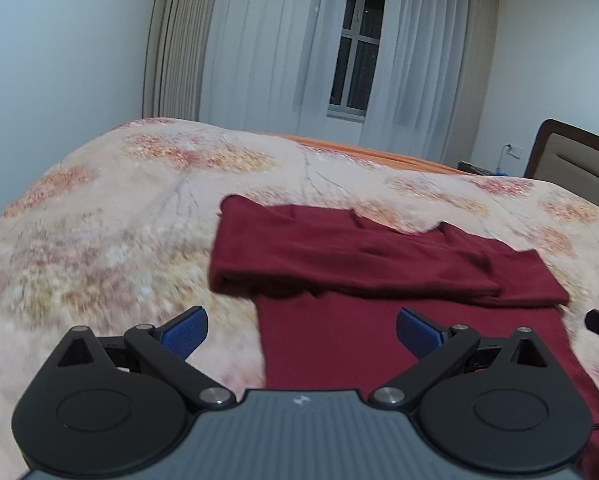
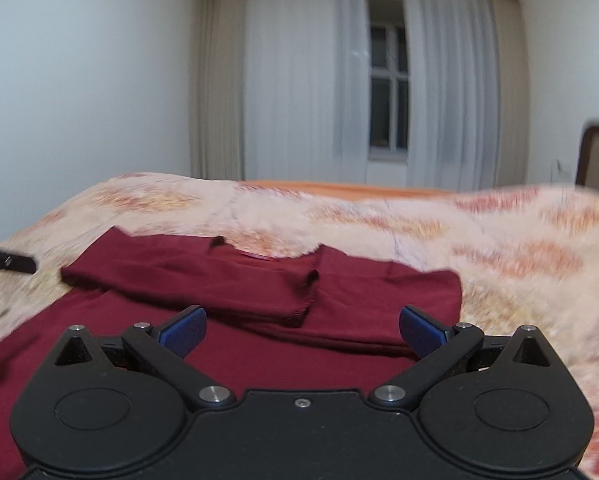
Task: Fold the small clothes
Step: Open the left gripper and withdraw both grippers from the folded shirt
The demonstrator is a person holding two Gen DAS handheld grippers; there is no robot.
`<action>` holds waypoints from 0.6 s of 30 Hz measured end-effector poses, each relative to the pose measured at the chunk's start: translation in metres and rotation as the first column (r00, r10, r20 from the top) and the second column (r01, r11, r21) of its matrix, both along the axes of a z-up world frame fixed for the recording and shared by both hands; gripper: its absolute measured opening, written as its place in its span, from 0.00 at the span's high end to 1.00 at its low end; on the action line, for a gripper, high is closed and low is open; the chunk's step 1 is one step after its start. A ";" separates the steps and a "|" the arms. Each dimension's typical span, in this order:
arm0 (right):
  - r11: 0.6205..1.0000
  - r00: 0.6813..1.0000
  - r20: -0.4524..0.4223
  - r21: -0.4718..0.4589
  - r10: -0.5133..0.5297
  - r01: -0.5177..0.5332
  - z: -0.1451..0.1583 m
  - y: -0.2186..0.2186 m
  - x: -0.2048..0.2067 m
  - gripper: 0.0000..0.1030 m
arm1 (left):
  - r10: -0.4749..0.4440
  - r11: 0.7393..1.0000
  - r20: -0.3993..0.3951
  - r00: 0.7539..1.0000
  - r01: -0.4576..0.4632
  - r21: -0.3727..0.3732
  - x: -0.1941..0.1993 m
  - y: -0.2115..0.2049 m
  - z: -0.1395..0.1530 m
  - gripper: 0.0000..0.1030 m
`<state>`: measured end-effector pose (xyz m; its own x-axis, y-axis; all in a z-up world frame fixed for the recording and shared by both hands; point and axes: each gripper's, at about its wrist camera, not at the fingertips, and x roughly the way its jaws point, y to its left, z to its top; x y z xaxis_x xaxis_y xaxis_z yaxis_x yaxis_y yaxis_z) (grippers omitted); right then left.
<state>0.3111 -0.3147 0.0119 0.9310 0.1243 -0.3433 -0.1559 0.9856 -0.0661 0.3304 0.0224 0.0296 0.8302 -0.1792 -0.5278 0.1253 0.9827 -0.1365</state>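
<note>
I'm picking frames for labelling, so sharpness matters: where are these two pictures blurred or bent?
Left wrist view: the bedspread at left is smeared, the red shirt a little soft, the gripper sharp; the curtains bow from the fisheye. Right wrist view: the bedspread at right streaks sideways, the shirt is soft-edged, the gripper crisp.

One maroon shirt (image 1: 399,280) is being counted at twelve o'clock on one bed (image 1: 99,240). Two tools are being seen, left tool (image 1: 301,330) and right tool (image 2: 302,330), each with two blue fingers (image 1: 185,334). One window (image 1: 357,48) is being counted.
</note>
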 end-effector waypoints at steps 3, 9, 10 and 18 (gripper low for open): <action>0.998 0.999 0.025 -0.064 0.022 -0.020 0.004 0.011 -0.037 0.01 | -0.047 0.999 -0.012 0.999 0.047 -0.012 -0.030 -0.016 0.000 0.01; 0.998 0.999 -0.006 -0.048 0.037 -0.038 0.003 0.016 -0.096 0.01 | -0.118 0.993 -0.023 0.993 0.118 0.019 -0.083 -0.045 -0.002 0.01; 0.998 0.999 -0.010 -0.045 0.038 -0.038 0.002 0.017 -0.106 0.01 | -0.127 0.992 -0.025 0.992 0.128 0.023 -0.091 -0.049 -0.001 0.01; 0.999 0.999 -0.024 -0.030 0.021 -0.022 -0.009 0.021 -0.164 0.01 | -0.155 0.985 -0.029 0.988 0.156 0.070 -0.139 -0.066 -0.001 0.01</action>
<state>0.1469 -0.2940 0.0028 0.9198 0.1330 -0.3693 -0.1786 0.9796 -0.0922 0.1915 -0.0431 0.0284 0.7824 -0.2659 -0.5632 0.2749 0.9589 -0.0708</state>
